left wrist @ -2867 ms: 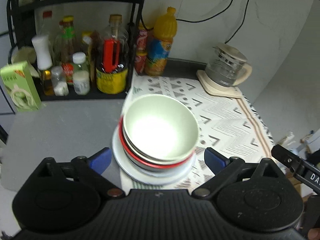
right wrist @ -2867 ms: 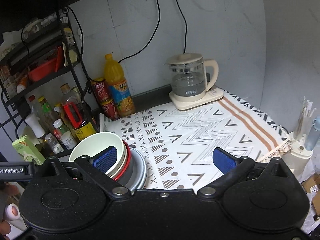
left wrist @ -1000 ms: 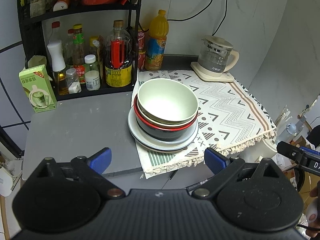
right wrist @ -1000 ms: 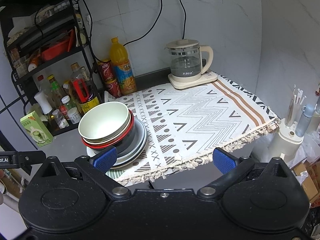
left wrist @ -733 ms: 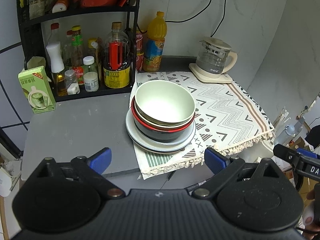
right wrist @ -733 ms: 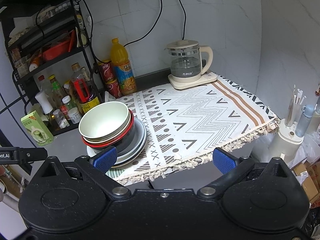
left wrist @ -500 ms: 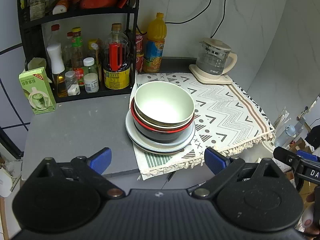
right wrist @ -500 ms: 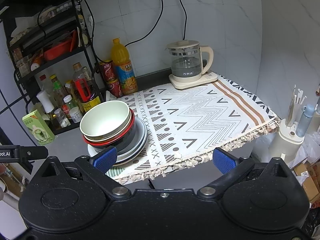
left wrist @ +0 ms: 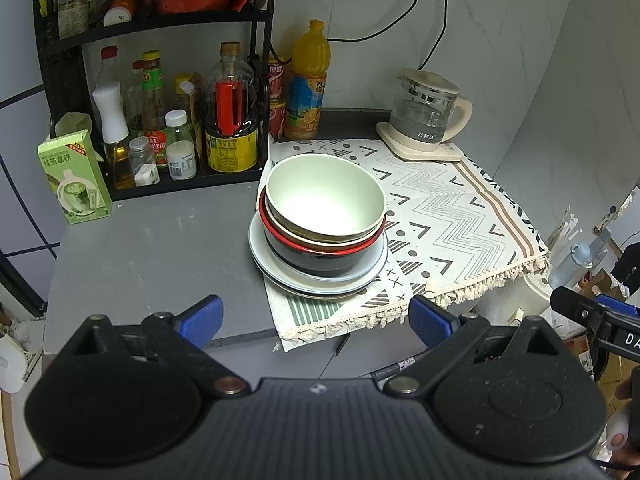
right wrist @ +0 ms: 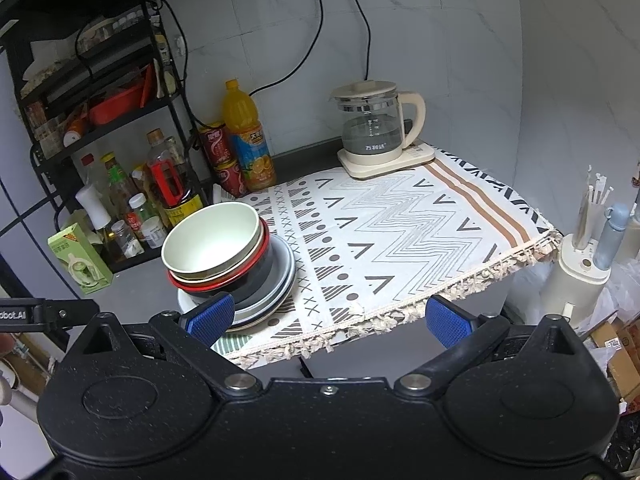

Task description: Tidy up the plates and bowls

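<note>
One stack of dishes stands on the counter, half on the patterned cloth. A pale green bowl (left wrist: pixel 325 196) (right wrist: pixel 210 237) tops it, nested in a cream bowl and a red-rimmed black bowl (left wrist: pixel 316 254) (right wrist: pixel 244 276). Beneath them lie a light blue plate (left wrist: pixel 372 270) (right wrist: pixel 286 266) and a white plate. My left gripper (left wrist: pixel 316 318) hangs open in front of the counter edge, well short of the stack, holding nothing. The right gripper (right wrist: pixel 328 316) is open too, back from the counter, its left pad over the stack's near rim in view.
A black rack (left wrist: pixel 160 80) with sauce bottles stands at the back left, a green carton (left wrist: pixel 74 178) beside it. An orange drink bottle (left wrist: pixel 306 84) and cans are behind the stack. A glass kettle (left wrist: pixel 430 118) sits back right. A white holder (right wrist: pixel 580 276) stands off the counter's right.
Both grippers have drawn back and up from the stack, which sat right between the left fingers 2.9 s ago. The stack itself has not moved.
</note>
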Available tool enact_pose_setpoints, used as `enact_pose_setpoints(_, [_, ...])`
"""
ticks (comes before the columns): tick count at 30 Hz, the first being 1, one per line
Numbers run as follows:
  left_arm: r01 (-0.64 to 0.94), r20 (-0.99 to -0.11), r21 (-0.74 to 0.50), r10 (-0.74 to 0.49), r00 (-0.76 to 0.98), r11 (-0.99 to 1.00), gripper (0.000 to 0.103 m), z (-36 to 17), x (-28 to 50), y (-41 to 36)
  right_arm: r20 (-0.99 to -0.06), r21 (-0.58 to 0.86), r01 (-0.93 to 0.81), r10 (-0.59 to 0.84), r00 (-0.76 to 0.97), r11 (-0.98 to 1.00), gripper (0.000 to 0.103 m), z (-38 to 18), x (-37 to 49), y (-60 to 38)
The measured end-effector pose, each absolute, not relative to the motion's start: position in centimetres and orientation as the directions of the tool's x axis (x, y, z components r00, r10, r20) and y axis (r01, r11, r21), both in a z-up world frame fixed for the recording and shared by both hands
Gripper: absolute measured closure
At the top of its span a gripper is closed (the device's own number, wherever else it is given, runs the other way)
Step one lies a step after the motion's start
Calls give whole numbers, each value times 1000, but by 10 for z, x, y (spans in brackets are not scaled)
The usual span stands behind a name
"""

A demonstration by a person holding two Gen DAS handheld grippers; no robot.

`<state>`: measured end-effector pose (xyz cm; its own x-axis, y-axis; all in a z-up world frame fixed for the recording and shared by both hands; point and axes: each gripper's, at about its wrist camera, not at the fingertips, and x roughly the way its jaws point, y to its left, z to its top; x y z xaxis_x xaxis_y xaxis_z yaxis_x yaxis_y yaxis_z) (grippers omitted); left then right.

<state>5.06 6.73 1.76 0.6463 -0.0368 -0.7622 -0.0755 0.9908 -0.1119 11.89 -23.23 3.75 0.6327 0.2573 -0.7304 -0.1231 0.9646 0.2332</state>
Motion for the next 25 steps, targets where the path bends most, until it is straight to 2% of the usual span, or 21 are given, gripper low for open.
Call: enact_pose_setpoints(25, [-78, -774, -106, -33, 632, 991, 5, 12, 62, 64, -735, 243, -139, 275, 619, 960, 0, 30, 129, -236])
